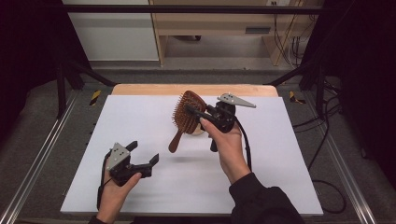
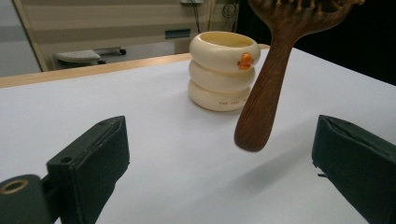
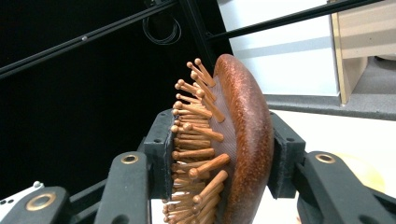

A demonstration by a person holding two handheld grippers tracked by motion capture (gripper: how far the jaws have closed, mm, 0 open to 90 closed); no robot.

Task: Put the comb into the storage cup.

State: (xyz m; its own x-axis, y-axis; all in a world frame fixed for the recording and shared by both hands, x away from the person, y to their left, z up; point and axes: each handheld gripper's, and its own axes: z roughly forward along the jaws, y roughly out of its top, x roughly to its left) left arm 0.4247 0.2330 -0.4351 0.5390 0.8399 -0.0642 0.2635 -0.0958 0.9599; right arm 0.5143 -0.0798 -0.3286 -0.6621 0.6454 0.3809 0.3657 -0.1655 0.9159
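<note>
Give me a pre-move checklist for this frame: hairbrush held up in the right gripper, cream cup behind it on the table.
1. Right gripper clamped across the hairbrush head: ok.
2. Brush handle off the table, hanging free: ok.
3. Left gripper open, nothing between its jaws: ok.
4. Cream cup upright, mouth clear: ok.
5. Handle lined up over the cup: not ok, it hangs in front of it.
6. Grip firm enough on the bristles: cannot tell.
</note>
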